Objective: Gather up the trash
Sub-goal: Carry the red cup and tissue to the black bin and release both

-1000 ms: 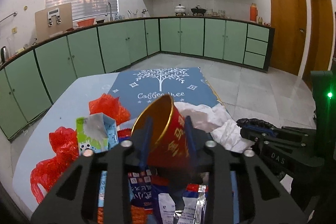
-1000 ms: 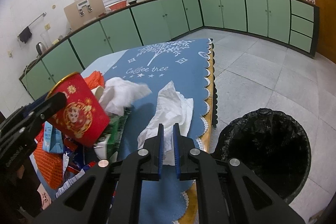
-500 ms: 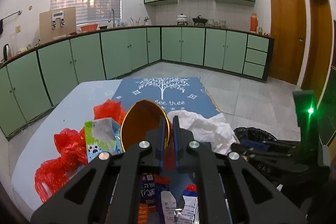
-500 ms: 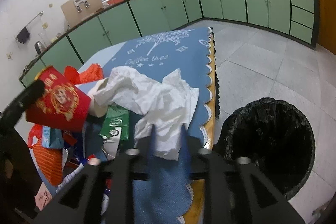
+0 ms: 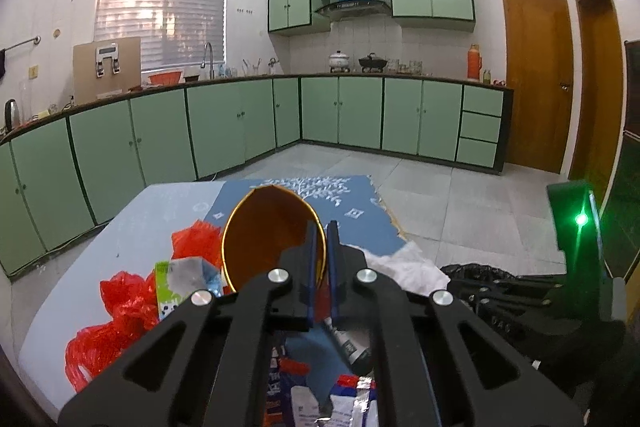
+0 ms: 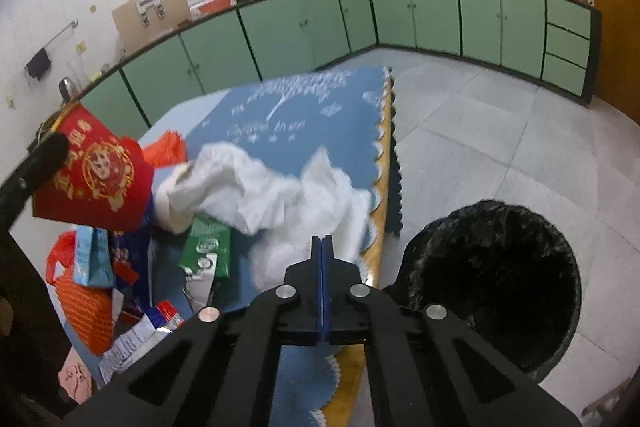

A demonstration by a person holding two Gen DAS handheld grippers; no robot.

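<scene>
My left gripper [image 5: 321,227] is shut on the rim of a red paper cup [image 5: 268,231] with a gold inside, held above the trash pile; the cup also shows in the right wrist view [image 6: 94,173]. My right gripper [image 6: 322,241] is shut on a crumpled white tissue [image 6: 280,187] that trails over the blue mat [image 6: 292,115]. A black-lined trash bin [image 6: 492,287] stands on the floor right of the table, below the right gripper.
The table [image 5: 132,223] holds red plastic bags [image 5: 120,303], a green carton [image 6: 206,247], snack wrappers [image 6: 132,335] and an orange mesh bag [image 6: 84,315]. Green kitchen cabinets [image 5: 360,115] line the walls. Wooden doors [image 5: 536,79] stand at right.
The left gripper closed on the cup's rim and lifted it. The right gripper opened, then closed on the white tissue and pulled it toward the bin.
</scene>
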